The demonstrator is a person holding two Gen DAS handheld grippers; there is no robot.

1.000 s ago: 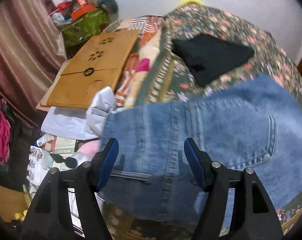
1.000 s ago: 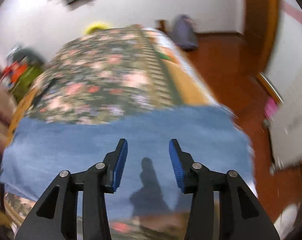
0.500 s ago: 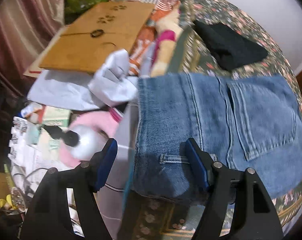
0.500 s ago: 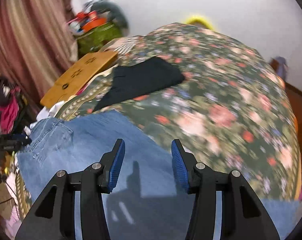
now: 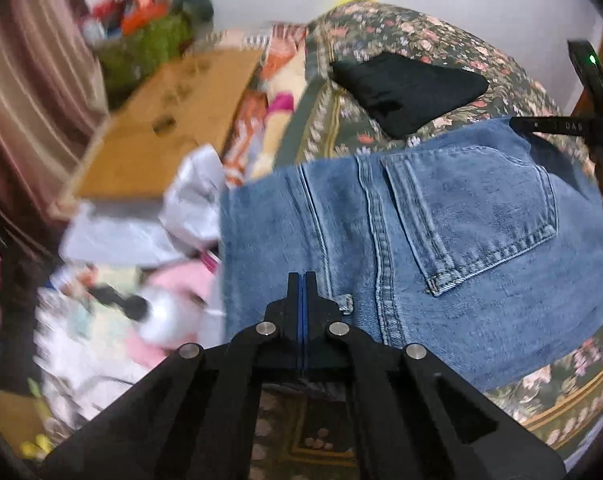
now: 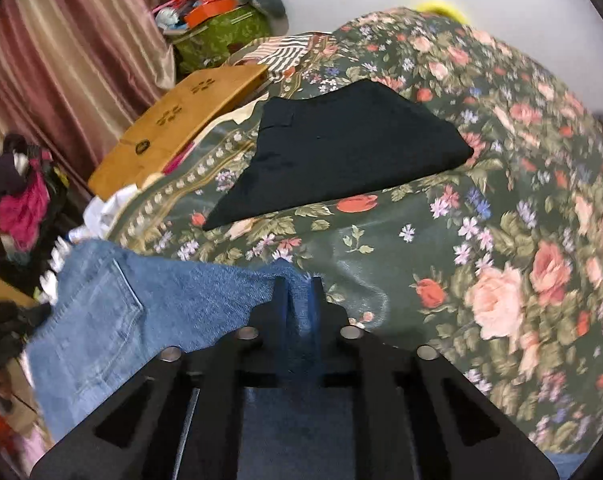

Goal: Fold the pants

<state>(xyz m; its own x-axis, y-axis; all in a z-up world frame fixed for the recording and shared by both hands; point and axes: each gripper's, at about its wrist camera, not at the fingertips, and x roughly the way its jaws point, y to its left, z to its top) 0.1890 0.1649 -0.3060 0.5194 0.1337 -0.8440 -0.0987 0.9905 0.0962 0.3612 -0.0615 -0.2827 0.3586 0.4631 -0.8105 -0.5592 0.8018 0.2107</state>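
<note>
Blue jeans (image 5: 441, 240) lie on a floral bedspread (image 5: 421, 40), back pocket up, waistband toward me. My left gripper (image 5: 302, 280) is shut on the near waistband edge by a belt loop. In the right wrist view the jeans (image 6: 141, 312) stretch to the left, and my right gripper (image 6: 299, 292) is shut on a bunch of the denim. The right tool (image 5: 597, 120) shows at the far right edge of the left wrist view.
A folded black garment (image 6: 341, 148) lies on the bedspread (image 6: 521, 200) beyond the jeans. A wooden board (image 6: 181, 120), a green box (image 6: 221, 36) and loose clutter (image 5: 141, 280) sit left of the bed. A striped curtain (image 6: 61, 40) hangs at left.
Both grippers were open half a second ago and have shut on the jeans. The right gripper has come down onto the denim's far edge.
</note>
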